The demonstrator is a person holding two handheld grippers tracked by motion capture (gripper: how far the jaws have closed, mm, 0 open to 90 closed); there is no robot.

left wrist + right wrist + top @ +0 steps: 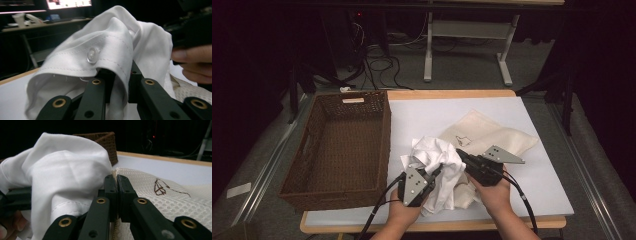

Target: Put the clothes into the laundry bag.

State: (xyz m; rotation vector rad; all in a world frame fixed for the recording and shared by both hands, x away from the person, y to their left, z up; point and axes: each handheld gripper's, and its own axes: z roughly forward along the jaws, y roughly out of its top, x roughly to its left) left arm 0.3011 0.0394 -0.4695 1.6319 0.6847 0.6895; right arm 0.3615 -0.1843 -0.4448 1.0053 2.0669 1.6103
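- A crumpled white shirt (437, 162) of smooth woven cotton sits low in the centre of the high view, bunched into soft folds between the two grippers.
- In the left gripper view the shirt (112, 50) arches over the jaws as a stitched double-seamed band, carrying a round clear button (92, 55) at mid-frame.
- The left gripper (435, 173), black with a grey three-cornered plate, is clamped on that shirt band; its jaws (119, 80) stand close together with the fabric pinched between them.
- A cream mesh bag (492, 135), flat and roughly square, lies right of centre in the high view, partly under the shirt, with a small dark line drawing on it.
- In the right gripper view the bag (162, 192) shows an open net weave at the right of the frame, the brown drawing (160, 188) above it, and a zip edge running down between the jaws.
- The right gripper (460, 153) is pressed shut on the bag's rim (116, 178), jaws together at mid-frame, with the shirt (62, 180) billowing at the left.
- A brown wicker basket (384, 130), rectangular and deep with a cut-out handle, fills the left of the high view, just beside the shirt.
- Everything rests on a pale sheet over a table (452, 94) with a wooden edge.
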